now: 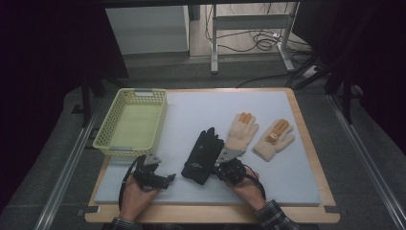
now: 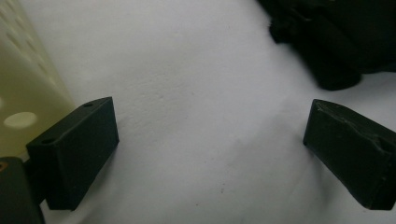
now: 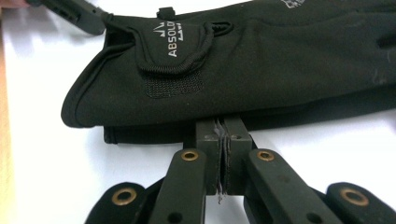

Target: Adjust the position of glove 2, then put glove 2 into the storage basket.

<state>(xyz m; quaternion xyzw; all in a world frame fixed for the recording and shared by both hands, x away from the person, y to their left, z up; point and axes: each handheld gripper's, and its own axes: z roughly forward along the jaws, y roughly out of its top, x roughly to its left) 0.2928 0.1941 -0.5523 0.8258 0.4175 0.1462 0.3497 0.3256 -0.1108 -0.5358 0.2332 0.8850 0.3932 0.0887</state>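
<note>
Here, a pale foam mat [image 1: 287, 158] tops the wooden table [image 1: 313, 158]; the left hand-held gripper [image 1: 168, 179] gapes, the right hand-held gripper [image 1: 216, 168] pinched together.

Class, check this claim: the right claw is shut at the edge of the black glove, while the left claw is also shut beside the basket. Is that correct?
Not quite. The left claw stands open, as the left gripper view shows. The rest holds: the right claw is shut at the black glove's edge, and the basket is beside the left one.

Black claws [image 1: 168, 180] with brass rivets; plaid sleeves [image 1: 274, 215]
</note>
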